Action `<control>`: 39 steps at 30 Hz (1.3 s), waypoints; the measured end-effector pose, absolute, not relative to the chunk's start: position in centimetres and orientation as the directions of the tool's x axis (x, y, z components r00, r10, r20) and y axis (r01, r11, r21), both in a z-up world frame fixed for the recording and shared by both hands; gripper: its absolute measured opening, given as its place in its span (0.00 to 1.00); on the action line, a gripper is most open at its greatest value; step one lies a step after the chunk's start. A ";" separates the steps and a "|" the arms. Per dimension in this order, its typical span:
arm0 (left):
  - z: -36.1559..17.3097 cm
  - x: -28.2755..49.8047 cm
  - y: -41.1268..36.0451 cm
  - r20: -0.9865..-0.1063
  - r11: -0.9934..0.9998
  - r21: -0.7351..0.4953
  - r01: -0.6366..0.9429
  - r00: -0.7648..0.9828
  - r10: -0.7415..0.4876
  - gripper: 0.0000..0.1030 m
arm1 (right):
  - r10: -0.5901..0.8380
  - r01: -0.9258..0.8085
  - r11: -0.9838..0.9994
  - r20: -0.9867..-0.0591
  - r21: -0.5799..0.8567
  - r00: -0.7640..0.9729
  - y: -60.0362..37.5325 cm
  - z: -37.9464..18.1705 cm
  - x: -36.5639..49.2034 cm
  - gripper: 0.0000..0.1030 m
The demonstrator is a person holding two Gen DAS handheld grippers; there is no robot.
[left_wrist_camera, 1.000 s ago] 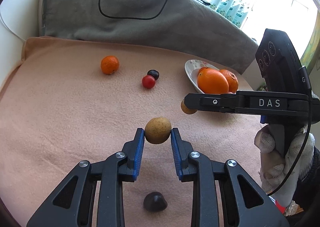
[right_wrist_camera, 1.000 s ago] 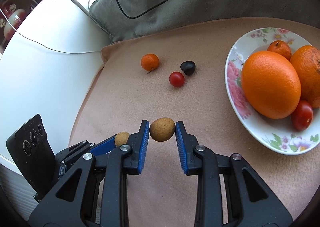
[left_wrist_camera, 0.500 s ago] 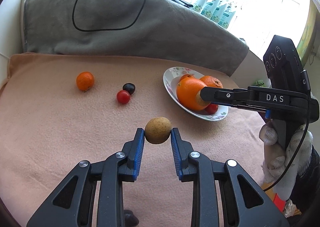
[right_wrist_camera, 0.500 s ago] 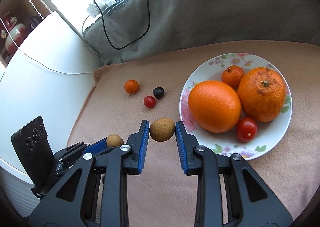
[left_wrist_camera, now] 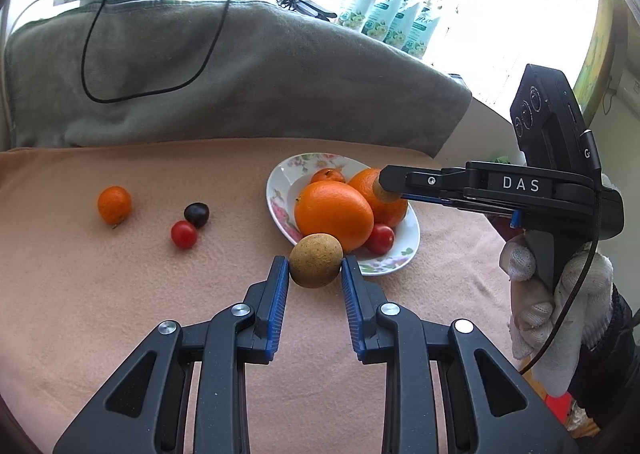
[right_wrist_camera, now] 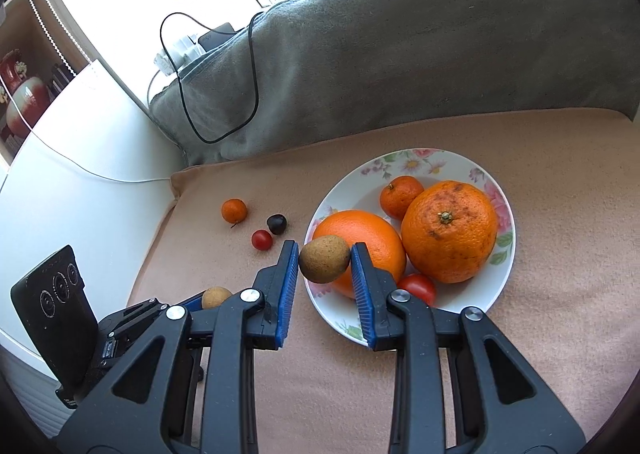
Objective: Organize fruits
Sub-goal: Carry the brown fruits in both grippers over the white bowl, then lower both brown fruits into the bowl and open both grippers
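Note:
My left gripper [left_wrist_camera: 315,268] is shut on a small brown fruit [left_wrist_camera: 316,260] and holds it above the cloth, just short of the flowered plate [left_wrist_camera: 404,254]. My right gripper [right_wrist_camera: 325,254] is shut on a second brown fruit [right_wrist_camera: 325,258] and holds it over the plate's [right_wrist_camera: 468,304] left rim. The plate holds two big oranges [right_wrist_camera: 450,230], a small mandarin [right_wrist_camera: 401,197] and a red tomato [right_wrist_camera: 417,288]. A mandarin [left_wrist_camera: 114,204], a dark plum [left_wrist_camera: 196,213] and a red tomato [left_wrist_camera: 184,234] lie on the cloth to the left.
A peach cloth [left_wrist_camera: 100,294] covers the table. A grey blanket [left_wrist_camera: 260,77] with a black cable [left_wrist_camera: 88,65] rises behind it. A white surface [right_wrist_camera: 80,181] borders the cloth on the left. The right gripper's body [left_wrist_camera: 520,189] reaches over the plate in the left wrist view.
Both grippers have risen and moved toward the plate with their brown fruits. The right one now hangs over the plate's rim. The dark fruit under the left gripper has left the view.

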State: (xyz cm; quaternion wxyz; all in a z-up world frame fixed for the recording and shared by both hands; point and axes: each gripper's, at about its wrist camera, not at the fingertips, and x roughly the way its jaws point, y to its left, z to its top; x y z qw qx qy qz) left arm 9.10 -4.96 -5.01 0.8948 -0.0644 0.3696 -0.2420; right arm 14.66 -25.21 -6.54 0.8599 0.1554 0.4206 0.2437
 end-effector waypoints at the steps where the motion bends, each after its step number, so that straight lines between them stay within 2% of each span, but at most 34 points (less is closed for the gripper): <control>1: -4.9 9.2 -5.3 -0.629 0.873 -0.293 0.389 0.609 -0.483 0.25 | 0.547 -0.287 0.834 -0.647 0.471 0.531 -25.4 -6.5 14.8 0.28; 20: -4.1 11.3 -10.7 -0.641 0.854 -0.262 0.449 0.581 -0.502 0.25 | 0.504 -0.243 0.859 -0.654 0.452 0.564 -29.1 -7.2 18.8 0.28; 39: -3.6 17.0 -9.5 -0.645 0.900 -0.240 0.364 0.633 -0.428 0.25 | 0.478 -0.216 0.874 -0.686 0.436 0.549 -29.1 -8.8 22.3 0.28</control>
